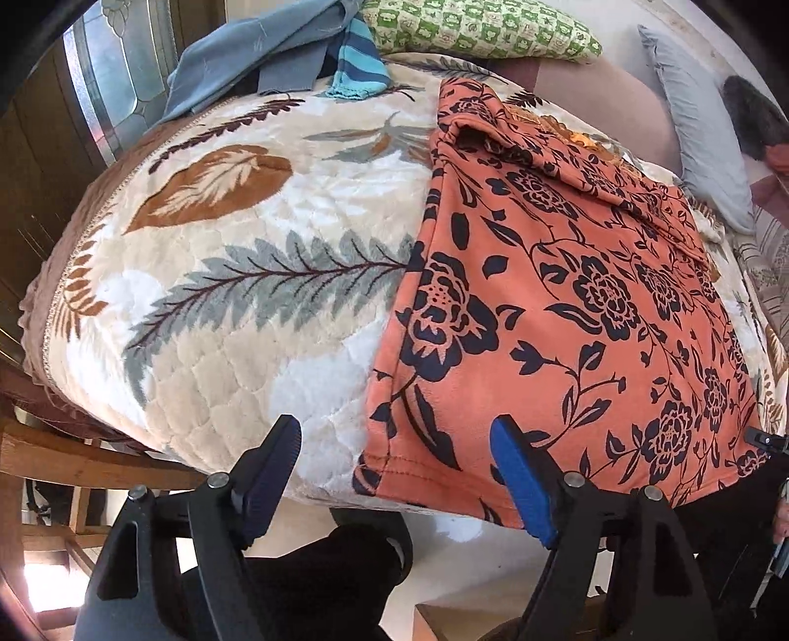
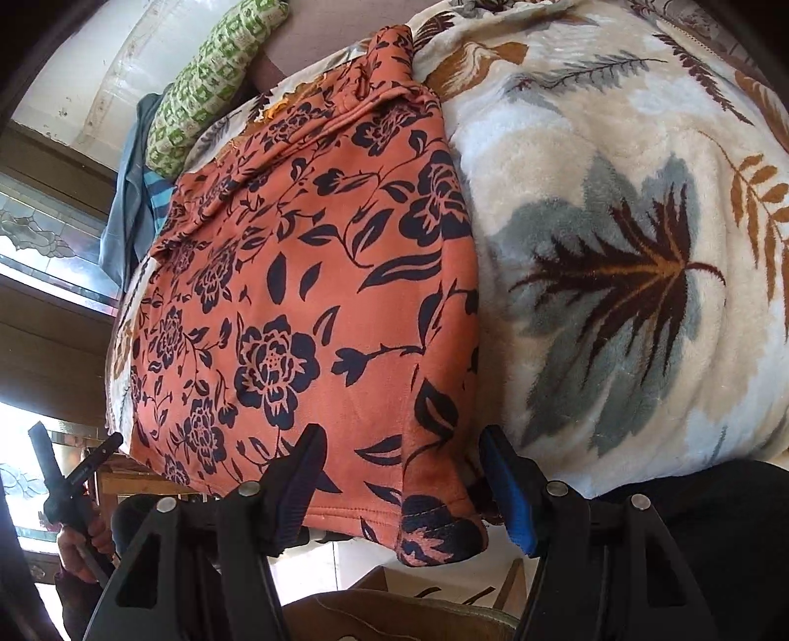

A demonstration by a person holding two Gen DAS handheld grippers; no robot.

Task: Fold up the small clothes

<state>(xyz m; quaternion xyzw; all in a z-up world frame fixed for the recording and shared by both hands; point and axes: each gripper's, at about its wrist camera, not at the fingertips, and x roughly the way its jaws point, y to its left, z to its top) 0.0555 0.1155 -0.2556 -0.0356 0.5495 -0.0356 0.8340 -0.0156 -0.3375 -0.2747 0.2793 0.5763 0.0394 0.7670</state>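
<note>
An orange garment with a dark floral print [image 1: 567, 305] lies flat on a cream blanket with a leaf pattern [image 1: 236, 305]; its hem hangs over the near edge of the bed. My left gripper [image 1: 394, 429] stands open over the hem's left corner, one finger over the blanket and the blue pad [image 1: 518, 473] over the fabric. In the right wrist view the garment [image 2: 305, 305] has its right hem corner between the fingers of my right gripper [image 2: 402, 436], which is open and not pressing on it. The garment's far end is bunched into folds.
A green patterned pillow [image 1: 483, 29], blue-grey cloths [image 1: 256, 54] and a striped blue piece [image 1: 360, 64] lie at the far end of the bed. A grey pillow [image 1: 700, 148] lies to the right. A wooden frame [image 1: 74, 458] runs below the bed edge. A hand [image 2: 84, 542] shows at lower left.
</note>
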